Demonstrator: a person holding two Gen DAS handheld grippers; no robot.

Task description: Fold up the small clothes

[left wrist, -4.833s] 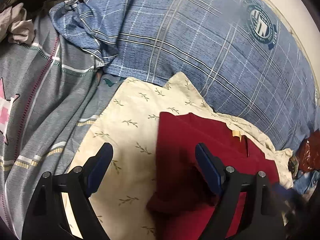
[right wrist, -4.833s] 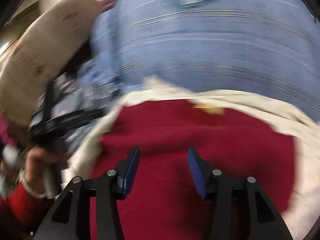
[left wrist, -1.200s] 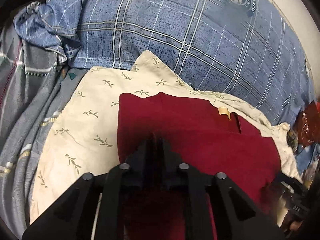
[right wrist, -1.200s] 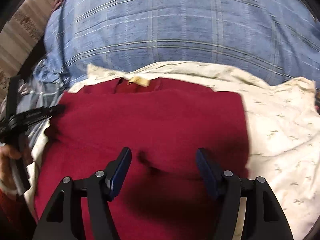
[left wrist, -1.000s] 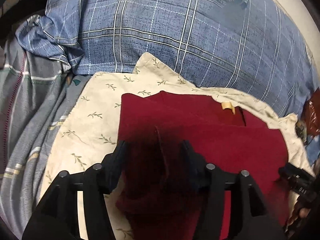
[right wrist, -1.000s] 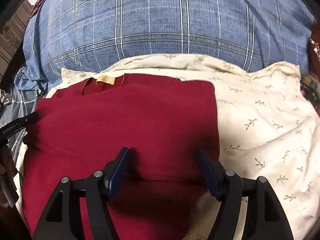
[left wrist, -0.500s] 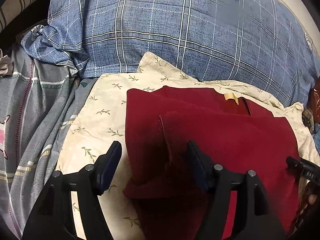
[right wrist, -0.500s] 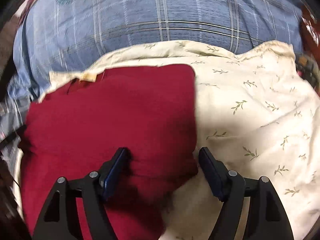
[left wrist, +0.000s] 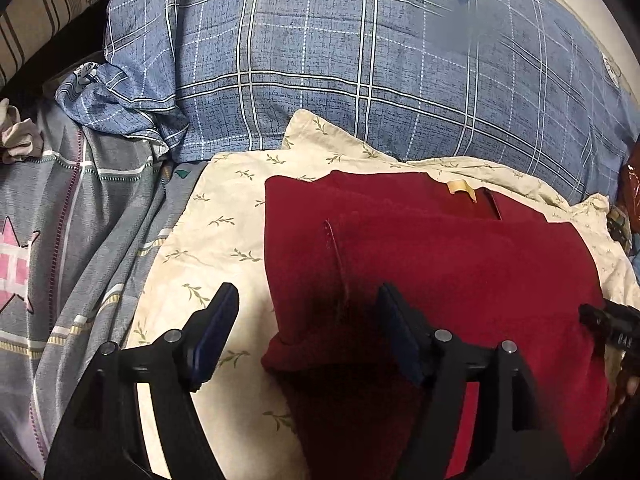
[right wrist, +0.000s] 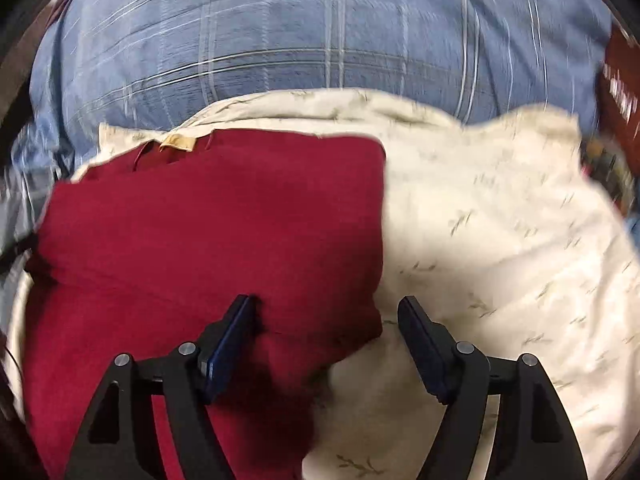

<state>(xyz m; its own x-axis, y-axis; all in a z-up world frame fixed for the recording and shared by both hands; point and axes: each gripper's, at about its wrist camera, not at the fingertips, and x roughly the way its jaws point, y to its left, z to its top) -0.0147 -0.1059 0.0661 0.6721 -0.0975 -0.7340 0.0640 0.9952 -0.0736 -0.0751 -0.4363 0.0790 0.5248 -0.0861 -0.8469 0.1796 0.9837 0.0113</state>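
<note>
A dark red garment (left wrist: 460, 264) lies folded on a cream leaf-print cloth (left wrist: 216, 232), with a tan neck label (left wrist: 460, 187) at its far edge. My left gripper (left wrist: 308, 320) is open, its jaws astride the garment's left folded edge. In the right wrist view the red garment (right wrist: 208, 224) fills the left half on the cream cloth (right wrist: 488, 240). My right gripper (right wrist: 328, 328) is open, astride the garment's lower right corner, holding nothing. The right wrist view is blurred by motion. The right gripper's tip (left wrist: 612, 326) shows at the right edge of the left wrist view.
A large blue plaid pillow (left wrist: 360, 60) lies behind the cloth, also in the right wrist view (right wrist: 320, 36). Grey striped bedding (left wrist: 68, 216) lies to the left. A dark red packet (right wrist: 620, 92) sits at the far right.
My left gripper opened and let go of the red garment's folded left part, then drew back. My right gripper slid right, from the garment's middle to its lower right corner.
</note>
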